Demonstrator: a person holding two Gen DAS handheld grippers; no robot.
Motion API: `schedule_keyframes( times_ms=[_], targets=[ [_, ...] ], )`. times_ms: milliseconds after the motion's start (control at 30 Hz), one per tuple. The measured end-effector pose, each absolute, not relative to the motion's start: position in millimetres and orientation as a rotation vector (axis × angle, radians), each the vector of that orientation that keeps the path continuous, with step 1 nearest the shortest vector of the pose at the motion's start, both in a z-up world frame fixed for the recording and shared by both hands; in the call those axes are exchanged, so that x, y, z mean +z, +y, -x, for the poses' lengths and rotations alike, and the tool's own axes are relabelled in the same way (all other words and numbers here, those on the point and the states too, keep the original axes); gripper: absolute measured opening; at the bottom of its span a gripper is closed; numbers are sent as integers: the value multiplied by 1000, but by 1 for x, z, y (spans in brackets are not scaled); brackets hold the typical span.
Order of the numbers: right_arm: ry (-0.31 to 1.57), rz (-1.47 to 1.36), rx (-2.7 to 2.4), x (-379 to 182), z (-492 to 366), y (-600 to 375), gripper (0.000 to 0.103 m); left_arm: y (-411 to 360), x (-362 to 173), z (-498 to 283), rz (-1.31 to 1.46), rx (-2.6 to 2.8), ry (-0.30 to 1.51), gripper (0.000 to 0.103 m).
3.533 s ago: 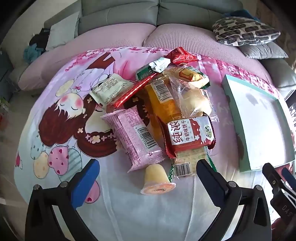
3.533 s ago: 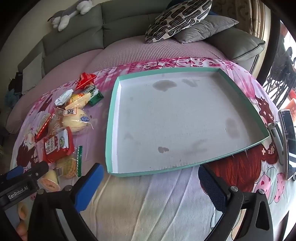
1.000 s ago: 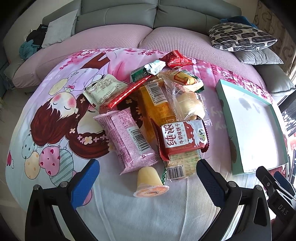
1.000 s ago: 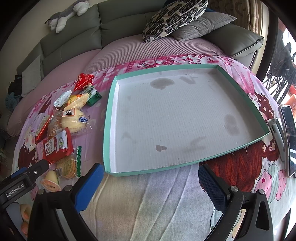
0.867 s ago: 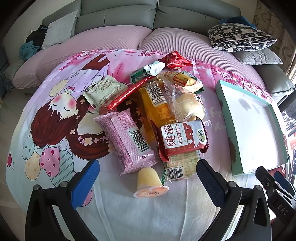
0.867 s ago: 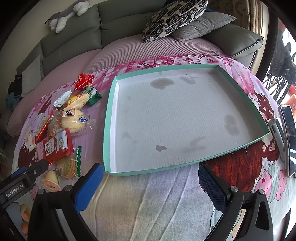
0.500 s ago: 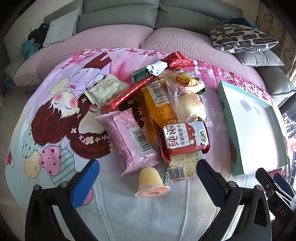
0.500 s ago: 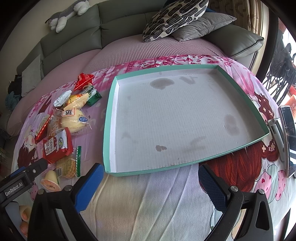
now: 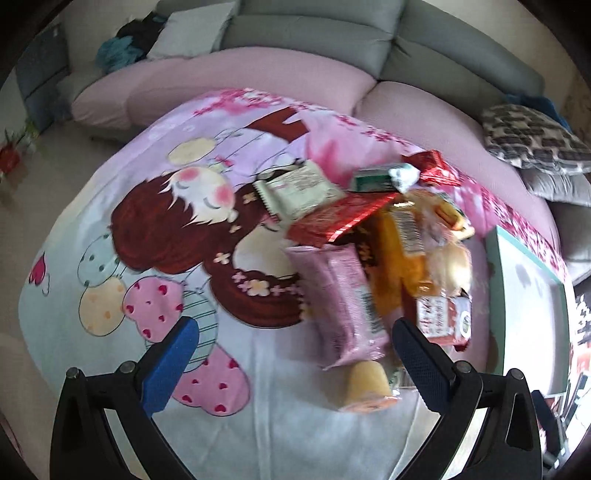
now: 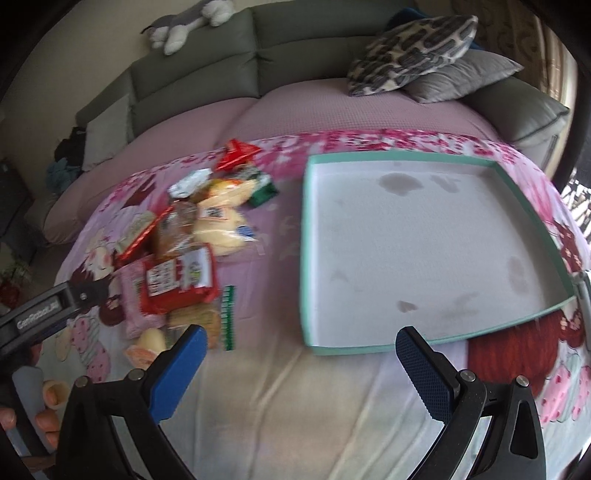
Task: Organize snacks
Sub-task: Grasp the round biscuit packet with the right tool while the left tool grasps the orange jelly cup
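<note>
A pile of snacks lies on the cartoon-print cloth: a pink packet (image 9: 341, 301), an orange packet (image 9: 400, 258), a red biscuit pack (image 9: 445, 325), a jelly cup (image 9: 365, 384), a bread bag (image 10: 221, 225) and a red wrapper (image 10: 236, 151). My left gripper (image 9: 295, 350) is open and empty, just left of the pink packet and jelly cup. My right gripper (image 10: 301, 356) is open and empty, in front of the gap between the pile and the empty teal-rimmed tray (image 10: 406, 347). The left gripper's body (image 10: 48, 310) shows at the left in the right wrist view.
A grey sofa with a pink cover (image 10: 295, 110) runs behind the cloth. Patterned and grey cushions (image 10: 417, 51) lie at the back right. A plush toy (image 10: 184, 26) sits on the sofa back. A phone-like item (image 10: 585, 295) lies right of the tray.
Both views have swung left. The left gripper has moved left, so the snack pile now sits toward its right finger. The right gripper has turned toward the pile. Both stay open.
</note>
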State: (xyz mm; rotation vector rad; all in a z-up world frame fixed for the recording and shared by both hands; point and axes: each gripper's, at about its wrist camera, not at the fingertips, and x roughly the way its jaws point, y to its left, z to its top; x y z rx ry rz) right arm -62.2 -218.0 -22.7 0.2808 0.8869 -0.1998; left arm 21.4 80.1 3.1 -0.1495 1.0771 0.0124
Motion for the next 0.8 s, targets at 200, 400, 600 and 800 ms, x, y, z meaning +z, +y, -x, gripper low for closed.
schedule_keyframes(
  times_ms=[200, 400, 600, 800],
  targets=[
    [892, -217, -87, -29, 45, -175, 103, 85, -10, -22, 169, 4, 1151, 103],
    [943, -153, -52, -47, 30, -153, 93, 83, -26, -19, 249, -63, 1241, 103],
    [976, -144, -25, -62, 19, -149, 85, 74, -34, -17, 257, -91, 1280, 99],
    [974, -92, 7, -69, 8, -135, 82, 75, -43, -20, 293, -94, 1312, 98]
  ],
)
